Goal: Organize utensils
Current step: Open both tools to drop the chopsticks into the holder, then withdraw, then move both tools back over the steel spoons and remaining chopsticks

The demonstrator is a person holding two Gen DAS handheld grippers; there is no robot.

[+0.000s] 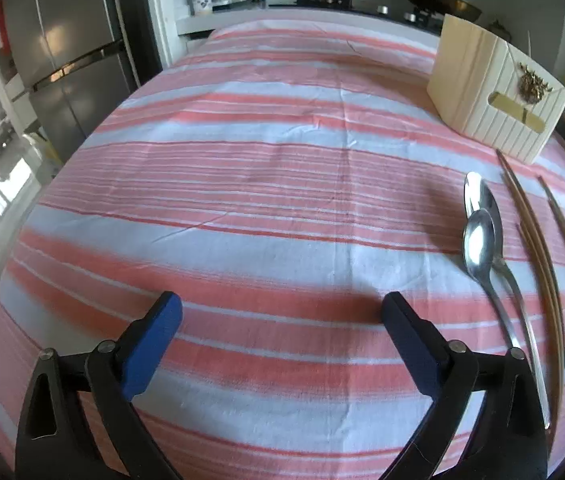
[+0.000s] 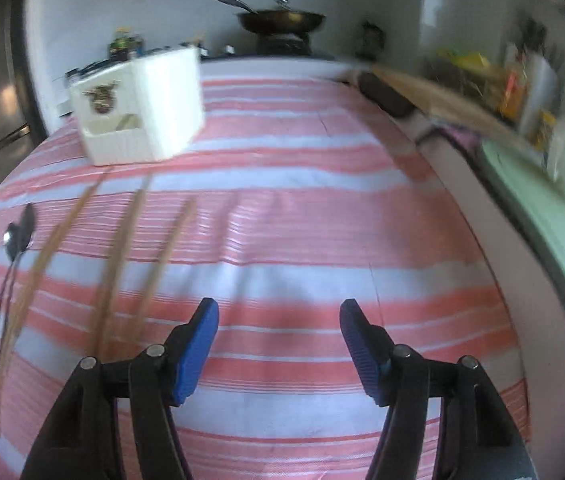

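Two metal spoons [image 1: 482, 236] lie side by side on the striped cloth, right of my left gripper [image 1: 282, 308], which is open and empty. Several wooden chopsticks [image 1: 538, 248] lie right of the spoons. A cream utensil holder [image 1: 494, 88] stands at the far right. In the right wrist view the holder [image 2: 142, 108] stands far left, chopsticks [image 2: 122, 240] lie left of my right gripper [image 2: 280, 312], which is open and empty, and the spoons [image 2: 20, 236] lie at the left edge.
A red and white striped cloth [image 1: 262, 184] covers the table. A fridge [image 1: 66, 52] stands at the left. A wok [image 2: 282, 20] sits on a stove behind the table. A cluttered counter [image 2: 522, 100] runs along the right side.
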